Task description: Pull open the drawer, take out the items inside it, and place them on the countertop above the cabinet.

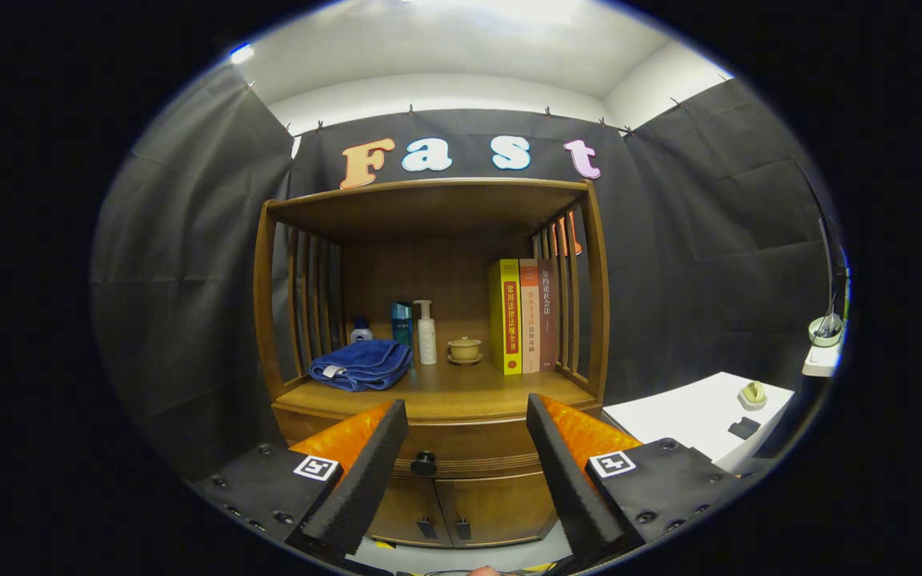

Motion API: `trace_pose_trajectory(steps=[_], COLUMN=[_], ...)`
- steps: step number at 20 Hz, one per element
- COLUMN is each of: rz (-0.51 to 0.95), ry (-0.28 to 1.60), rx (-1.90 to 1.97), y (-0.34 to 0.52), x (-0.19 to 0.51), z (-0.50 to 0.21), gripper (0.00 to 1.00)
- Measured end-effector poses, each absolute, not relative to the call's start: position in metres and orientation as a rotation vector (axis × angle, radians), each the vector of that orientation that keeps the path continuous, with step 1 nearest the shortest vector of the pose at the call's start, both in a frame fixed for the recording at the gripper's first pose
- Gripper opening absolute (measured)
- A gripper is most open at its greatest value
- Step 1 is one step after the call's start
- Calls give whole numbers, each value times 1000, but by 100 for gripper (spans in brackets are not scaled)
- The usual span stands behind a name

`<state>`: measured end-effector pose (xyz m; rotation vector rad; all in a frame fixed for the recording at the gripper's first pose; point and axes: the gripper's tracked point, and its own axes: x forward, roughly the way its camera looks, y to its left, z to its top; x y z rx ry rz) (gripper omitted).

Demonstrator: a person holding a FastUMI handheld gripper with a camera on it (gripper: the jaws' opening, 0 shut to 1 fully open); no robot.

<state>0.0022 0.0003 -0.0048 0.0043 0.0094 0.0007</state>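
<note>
The gripper is nearest, and its two fingers stand wide apart with nothing between them. They hold nothing and touch nothing.

Just past the fingers, seen in the gap between them, is the front of a wooden cabinet. A dark round knob sits on the drawer, closer to the left finger than to the right one. The drawer looks pushed all the way in — its front lies flat with the wood around it. So the things inside it are hidden, and I cannot tell what they are. Below the drawer are two small doors with dark handles, both closed.

Above the drawer is the countertop, where the things must go. It already has a folded blue towel on its left side. Behind the towel stand a small bottle with a blue cap, a dark teal box and a white pump bottle. Next comes a little cup on a saucer, then three books standing upright by the right side. The front middle of the countertop is bare, so there is room.

Far off to the right is a white table with small things on it.

I think the job has hardly begun — nothing is done yet. The knob must be grabbed first, then the drawer pulled out, then each thing lifted up onto the countertop.
</note>
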Motion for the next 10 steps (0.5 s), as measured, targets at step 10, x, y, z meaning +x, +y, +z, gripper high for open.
trace_pose_trajectory(steps=[10], rz=[0], ry=[15], rx=[10], y=[0], x=[3], z=[-6], gripper=[98])
